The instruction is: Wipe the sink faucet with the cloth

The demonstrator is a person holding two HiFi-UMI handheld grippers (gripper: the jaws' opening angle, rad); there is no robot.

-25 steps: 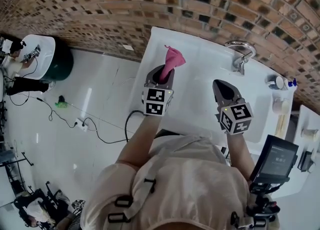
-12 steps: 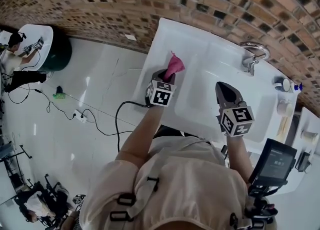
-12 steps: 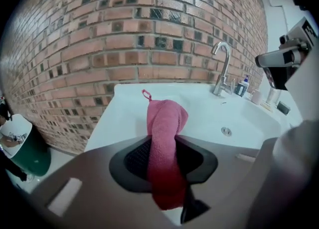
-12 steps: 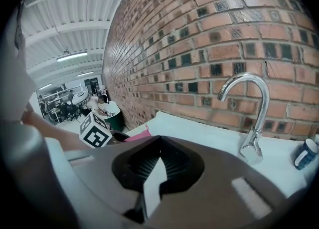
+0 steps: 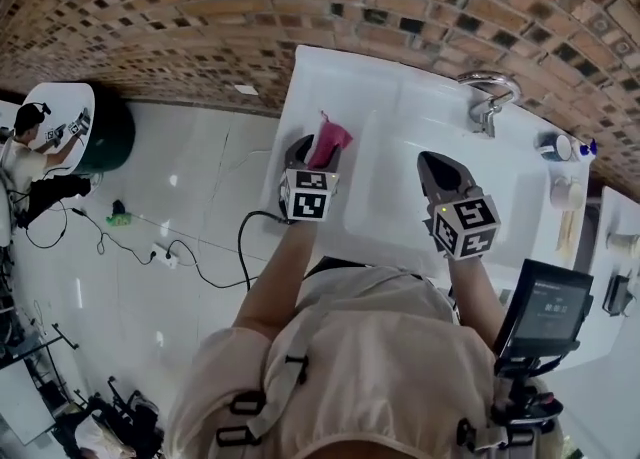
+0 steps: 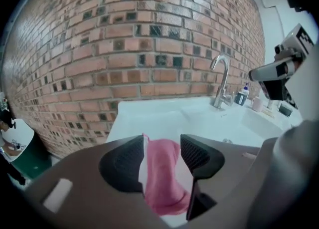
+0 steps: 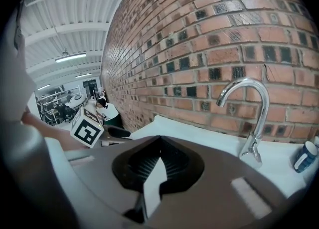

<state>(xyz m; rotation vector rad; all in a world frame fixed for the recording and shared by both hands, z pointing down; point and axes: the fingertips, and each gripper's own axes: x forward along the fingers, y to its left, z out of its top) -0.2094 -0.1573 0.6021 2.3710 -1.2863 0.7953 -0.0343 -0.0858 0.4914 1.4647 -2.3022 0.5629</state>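
The pink cloth lies crumpled on the white counter, left of the sink basin. My left gripper is low over the cloth; its jaws have just been opening. In the left gripper view the cloth sits loosely between the spread pads of that gripper, with a gap on the right side. The chrome faucet stands at the back of the basin, far from both grippers. My right gripper hovers over the basin, shut and empty; the faucet rises ahead of it to the right.
A small blue-topped bottle and cups stand on the counter right of the faucet. The brick wall backs the counter. A dark screen is at lower right. A cable trails on the floor at left.
My left gripper has come down to the counter with the cloth and its jaws have spread. The cloth, held upright before, now slumps on the counter. The right gripper has barely moved.
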